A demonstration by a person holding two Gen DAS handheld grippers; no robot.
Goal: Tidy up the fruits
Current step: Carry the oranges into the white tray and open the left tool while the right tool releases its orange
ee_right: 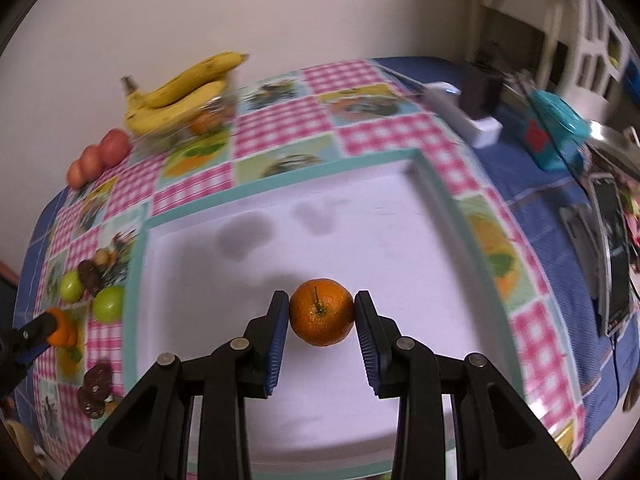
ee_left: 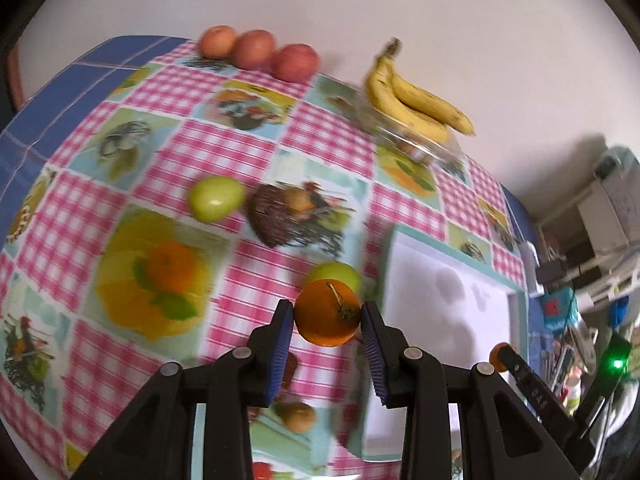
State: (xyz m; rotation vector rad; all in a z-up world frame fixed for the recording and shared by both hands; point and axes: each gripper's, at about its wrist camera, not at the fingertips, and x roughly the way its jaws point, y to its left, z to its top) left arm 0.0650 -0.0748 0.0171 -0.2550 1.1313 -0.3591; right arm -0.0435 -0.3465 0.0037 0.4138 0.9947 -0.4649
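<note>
We have an orange in each gripper. Our left gripper (ee_left: 327,316) hangs over the checked tabletop (ee_left: 256,152), jaws clamped on an orange (ee_left: 326,312) by its two sides, stem toward the camera. It sits just left of the tray (ee_left: 448,292), with a green apple (ee_left: 338,274) right behind the fruit, partly hidden by it. A second green apple (ee_left: 216,198) lies farther out to the left, beside a printed basket on the cloth.

Our right gripper (ee_right: 322,314) reaches forward over the white floor of the tray (ee_right: 280,184), jaws clamped on a second orange (ee_right: 322,312), stem up toward us. The fruit is over the near middle of the tray; whether it touches the floor we cannot tell. From the right wrist view we catch the left gripper's tip at the far left edge, pinching its orange over the cloth outside the tray's rim, near the two green apples.

Along the far edge by the wall, three red apples (ee_left: 256,50) stand in a row, touching one another. To their right, bananas (ee_left: 412,92) rest across a clear container (ee_left: 416,142), blurred here. Off the right end lies a teal gadget (ee_right: 554,136) on blue cloth.
</note>
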